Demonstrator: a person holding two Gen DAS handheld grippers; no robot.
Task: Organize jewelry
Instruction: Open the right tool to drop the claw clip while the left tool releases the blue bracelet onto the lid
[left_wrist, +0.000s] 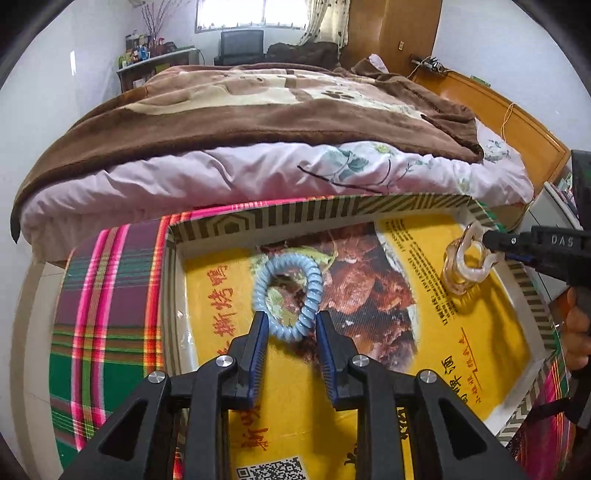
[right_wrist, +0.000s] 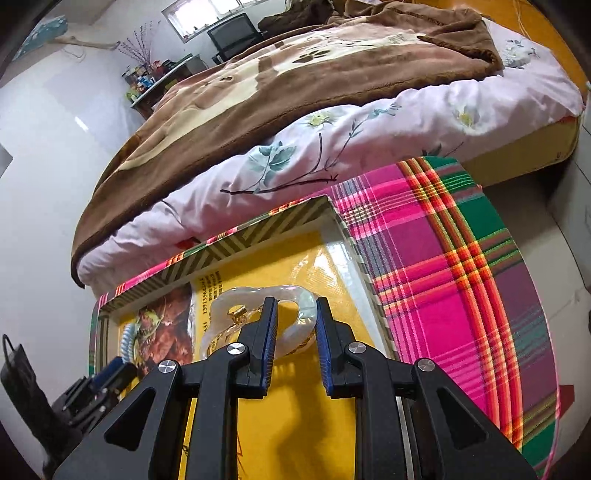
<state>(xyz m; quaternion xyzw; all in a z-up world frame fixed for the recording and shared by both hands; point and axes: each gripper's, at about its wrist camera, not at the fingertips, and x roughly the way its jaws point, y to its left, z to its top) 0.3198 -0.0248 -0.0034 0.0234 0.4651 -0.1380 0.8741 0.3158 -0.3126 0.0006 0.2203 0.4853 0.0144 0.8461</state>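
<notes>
Jewelry in play: left gripper fingers straddle the blue coil bracelet mid-tray, not yet clamped; right gripper fingers pinch the pearly bangle near the tray far corner. Best squeeze gently, lift straight.

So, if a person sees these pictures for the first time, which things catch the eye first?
Probably the bright yellow food poster lining the shallow striped box, with the blue spiral hair tie lying on it between the fingers of the left gripper. Next, the pearly white wavy bracelet that the right gripper holds near the box's right corner. The vivid pink and green plaid cloth under the box also stands out.
</notes>
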